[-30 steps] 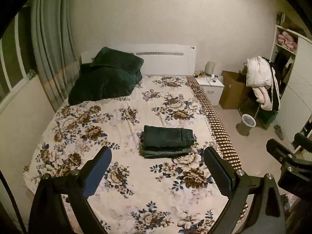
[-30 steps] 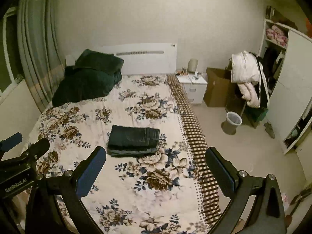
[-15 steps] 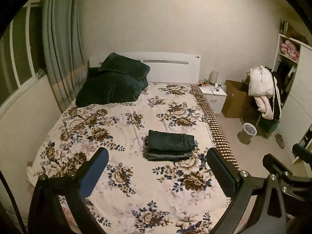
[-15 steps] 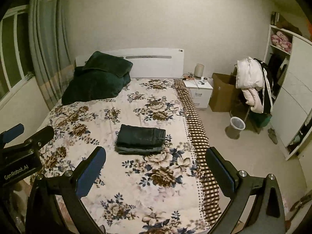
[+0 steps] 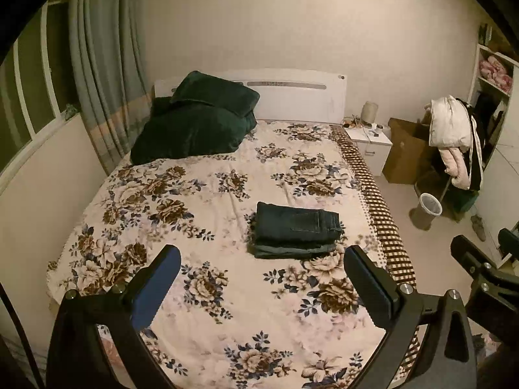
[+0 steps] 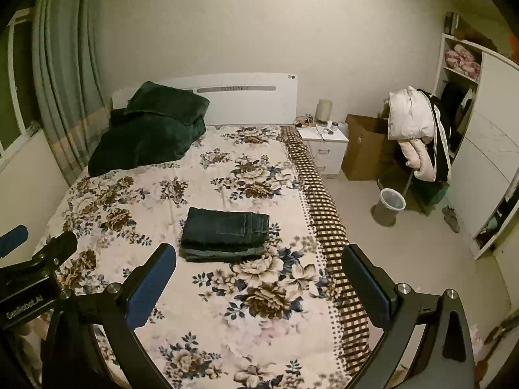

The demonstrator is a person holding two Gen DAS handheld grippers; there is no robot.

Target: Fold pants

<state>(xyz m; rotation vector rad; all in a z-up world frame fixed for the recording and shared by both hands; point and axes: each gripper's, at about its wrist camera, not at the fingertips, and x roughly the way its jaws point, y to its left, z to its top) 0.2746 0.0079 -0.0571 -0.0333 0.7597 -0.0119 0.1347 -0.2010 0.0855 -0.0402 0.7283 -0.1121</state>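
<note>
Dark jeans [image 5: 295, 229] lie folded into a neat flat stack on the floral bedspread [image 5: 207, 291], right of the bed's middle; they also show in the right wrist view [image 6: 225, 235]. My left gripper [image 5: 262, 278] is open and empty, held high above the foot of the bed, well back from the pants. My right gripper [image 6: 259, 278] is open and empty too, at the same height. Each gripper shows at the other view's edge.
Dark green pillows [image 5: 198, 123] lie at the headboard. A window and curtain [image 5: 97, 81] are on the left. A white nightstand [image 6: 324, 147], cardboard box [image 6: 363, 147], clothes rack [image 6: 418, 136], bin [image 6: 391, 204] and wardrobe [image 6: 486, 162] stand on the right.
Both grippers have pulled back and up from the bed, so the folded pants look smaller and farther off. Both stay open and empty.
</note>
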